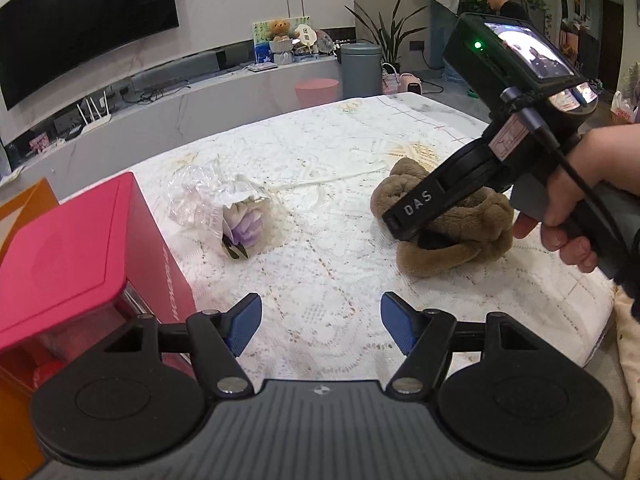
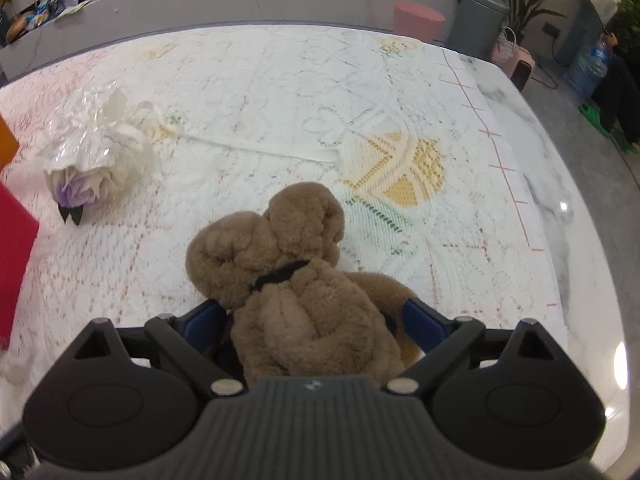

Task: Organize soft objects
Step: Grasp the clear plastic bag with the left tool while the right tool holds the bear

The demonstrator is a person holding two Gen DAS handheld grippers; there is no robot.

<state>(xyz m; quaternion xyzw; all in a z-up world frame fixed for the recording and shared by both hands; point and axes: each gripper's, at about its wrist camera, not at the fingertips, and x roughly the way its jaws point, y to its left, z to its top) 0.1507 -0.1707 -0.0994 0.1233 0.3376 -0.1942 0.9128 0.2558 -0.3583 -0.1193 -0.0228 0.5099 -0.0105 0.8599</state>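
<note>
A brown plush toy lies on the white lace tablecloth at the right. My right gripper straddles the plush, a blue pad on each side of its body; whether the pads press it I cannot tell. In the left wrist view the right gripper's fingers reach down onto the toy. A wrapped white and purple cloth flower lies left of it, also in the right wrist view. My left gripper is open and empty above the cloth near the front edge.
A red box stands at the left next to my left gripper, with an orange box behind it. The table's right edge is bare marble. A pink bin and grey bin stand beyond the table.
</note>
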